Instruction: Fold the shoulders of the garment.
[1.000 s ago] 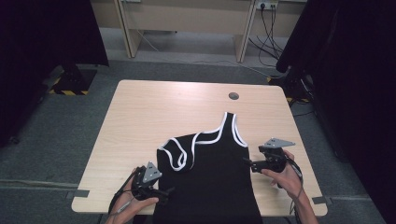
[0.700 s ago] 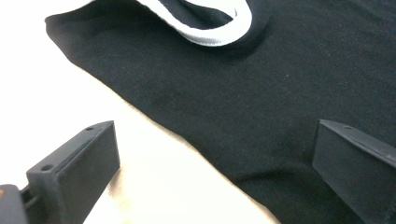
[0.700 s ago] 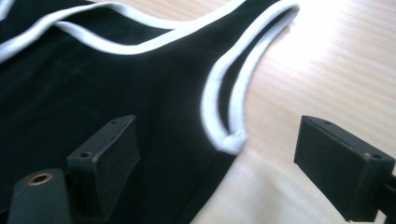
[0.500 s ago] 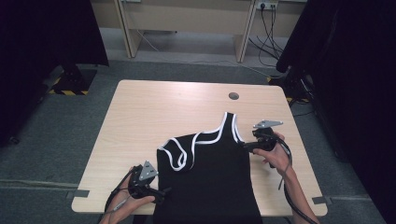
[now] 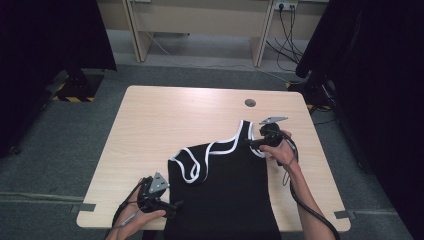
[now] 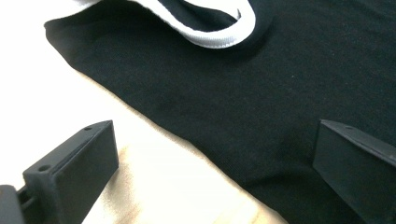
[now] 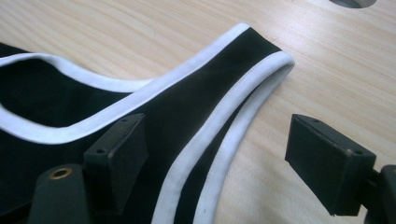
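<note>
A black tank top (image 5: 225,185) with white trim lies flat on the light wooden table (image 5: 165,120), its hem hanging over the near edge. My left gripper (image 5: 172,204) sits at the garment's lower left side. In the left gripper view it (image 6: 210,163) is open, with the cloth's edge (image 6: 154,126) running between the jaws. My right gripper (image 5: 254,142) is at the far right shoulder strap (image 5: 245,131). In the right gripper view it (image 7: 219,154) is open and astride the strap (image 7: 219,84), holding nothing.
A round cable hole (image 5: 250,103) lies in the table just beyond the strap. Black curtains (image 5: 45,45) hang on both sides. Bare tabletop spreads to the left and behind the garment. A desk frame (image 5: 200,20) and wall sockets stand at the back.
My right gripper has moved away from the person and to the left, from the garment's right side up to the shoulder strap. The left gripper has barely shifted.
</note>
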Tool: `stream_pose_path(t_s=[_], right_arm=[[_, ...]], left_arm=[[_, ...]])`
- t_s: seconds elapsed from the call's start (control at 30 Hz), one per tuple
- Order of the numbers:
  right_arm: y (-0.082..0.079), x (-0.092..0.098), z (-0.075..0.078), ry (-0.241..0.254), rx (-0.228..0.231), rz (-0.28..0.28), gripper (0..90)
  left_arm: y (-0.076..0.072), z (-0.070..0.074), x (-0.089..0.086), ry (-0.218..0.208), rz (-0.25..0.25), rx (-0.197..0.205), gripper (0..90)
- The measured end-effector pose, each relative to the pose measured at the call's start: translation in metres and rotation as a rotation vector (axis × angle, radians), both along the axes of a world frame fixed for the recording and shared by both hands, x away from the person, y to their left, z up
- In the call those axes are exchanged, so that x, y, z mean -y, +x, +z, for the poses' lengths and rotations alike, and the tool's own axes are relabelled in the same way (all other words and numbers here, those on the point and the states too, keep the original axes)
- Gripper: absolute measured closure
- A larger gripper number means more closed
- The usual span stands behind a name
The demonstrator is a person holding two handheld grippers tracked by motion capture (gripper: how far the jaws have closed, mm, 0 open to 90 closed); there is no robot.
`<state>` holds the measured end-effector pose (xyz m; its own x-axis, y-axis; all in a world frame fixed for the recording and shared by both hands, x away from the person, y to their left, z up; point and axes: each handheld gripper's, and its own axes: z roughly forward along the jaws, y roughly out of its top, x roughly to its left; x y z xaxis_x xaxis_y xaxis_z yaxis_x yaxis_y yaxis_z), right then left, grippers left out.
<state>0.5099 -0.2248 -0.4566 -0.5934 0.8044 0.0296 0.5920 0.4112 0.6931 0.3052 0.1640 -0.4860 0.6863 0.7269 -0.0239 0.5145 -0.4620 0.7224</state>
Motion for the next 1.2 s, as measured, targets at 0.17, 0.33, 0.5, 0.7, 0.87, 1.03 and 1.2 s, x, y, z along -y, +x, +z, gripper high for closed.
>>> stream_pose_path(t_s=[0.17, 0.33, 0.5, 0.7, 0.87, 1.03, 1.2], right_arm=[[0.013, -0.004, -0.007, 0.001, -0.016, -0.024, 23.4], [0.019, -0.011, -0.014, -0.015, -0.014, -0.015, 31.0], [0.018, -0.014, -0.012, -0.005, 0.003, 0.050, 69.6], [0.015, -0.012, -0.012, 0.051, -0.031, 0.079, 85.4], [0.004, -0.007, 0.002, 0.142, 0.014, 0.105, 85.5], [-0.021, -0.006, 0.020, 0.175, 0.094, 0.152, 85.3], [-0.053, -0.004, 0.026, 0.192, 0.145, 0.190, 84.9]], left_arm=[[0.000, 0.000, 0.000, 0.000, 0.000, 0.000, 0.0], [0.000, 0.000, 0.000, 0.000, 0.001, 0.000, 0.0], [0.000, 0.000, 0.000, 0.000, 0.002, 0.000, 0.0], [0.000, 0.000, 0.000, 0.000, 0.003, 0.000, 0.0], [0.000, 0.000, 0.000, 0.000, 0.003, 0.000, 0.0], [0.000, 0.000, 0.000, 0.001, 0.005, 0.000, 0.0], [0.000, 0.000, 0.000, 0.001, 0.006, 0.000, 0.0]])
